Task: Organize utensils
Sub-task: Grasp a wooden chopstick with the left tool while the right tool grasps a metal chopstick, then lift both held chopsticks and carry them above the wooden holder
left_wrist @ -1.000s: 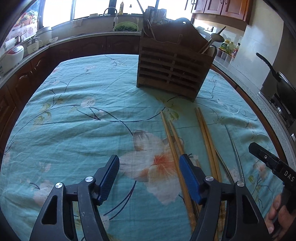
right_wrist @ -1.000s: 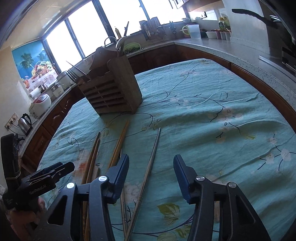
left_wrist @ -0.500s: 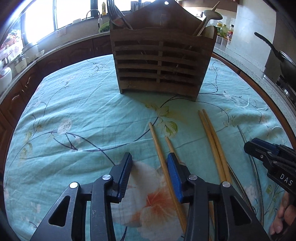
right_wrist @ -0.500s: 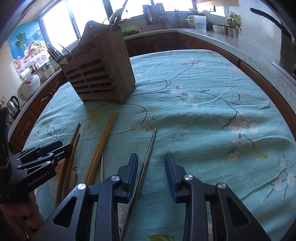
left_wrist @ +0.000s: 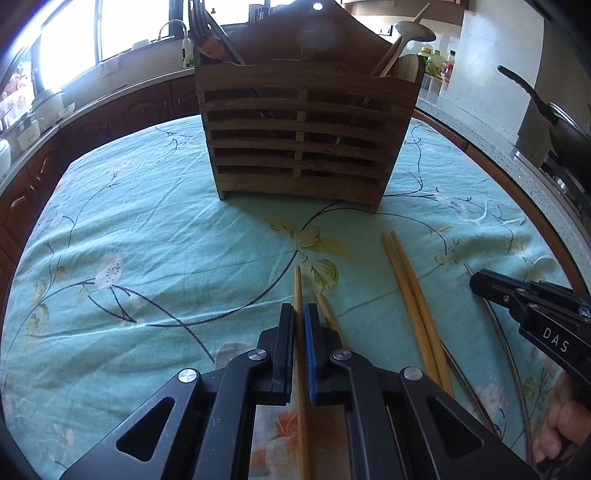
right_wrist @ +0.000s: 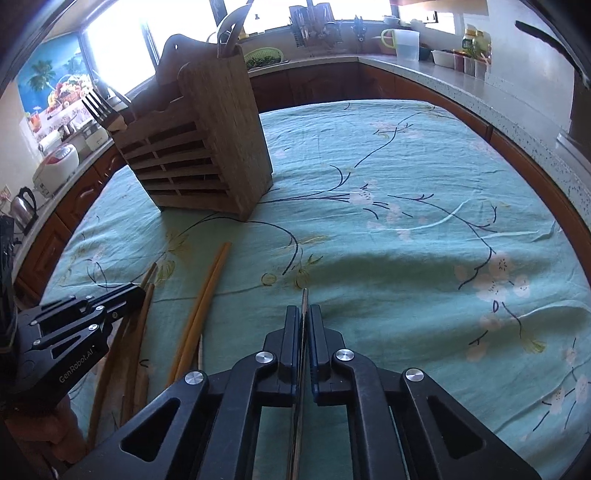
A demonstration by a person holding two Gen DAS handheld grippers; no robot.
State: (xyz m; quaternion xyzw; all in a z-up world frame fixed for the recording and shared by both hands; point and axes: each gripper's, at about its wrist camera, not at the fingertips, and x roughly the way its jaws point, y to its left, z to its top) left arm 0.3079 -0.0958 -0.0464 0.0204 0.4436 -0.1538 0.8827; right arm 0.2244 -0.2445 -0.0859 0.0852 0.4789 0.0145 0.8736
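My left gripper (left_wrist: pixel 299 314) is shut on a wooden chopstick (left_wrist: pixel 297 288) whose tip sticks out ahead of the pads. A second wooden chopstick (left_wrist: pixel 324 307) lies just right of it, and a wooden pair (left_wrist: pixel 410 295) lies further right. My right gripper (right_wrist: pixel 302 314) is shut on a thin metal chopstick (right_wrist: pixel 304 297). It also shows in the left wrist view (left_wrist: pixel 517 295). The slatted wooden utensil holder (left_wrist: pixel 303 144) stands ahead, with forks (left_wrist: pixel 201 27) and wooden spoons (left_wrist: pixel 404 40) in it. It also shows in the right wrist view (right_wrist: pixel 199 155).
A teal flowered tablecloth (left_wrist: pixel 147 240) covers the table. Another metal chopstick (left_wrist: pixel 509 354) lies at the right. Kitchen counters (right_wrist: pixel 424 70) ring the table, with a pan (left_wrist: pixel 554 118) at the right and appliances (right_wrist: pixel 55 166) at the left. The wooden pair shows in the right wrist view (right_wrist: pixel 207 299).
Both grippers moved forward toward the holder and closed. The left shut on a wooden chopstick, the right on the metal chopstick.
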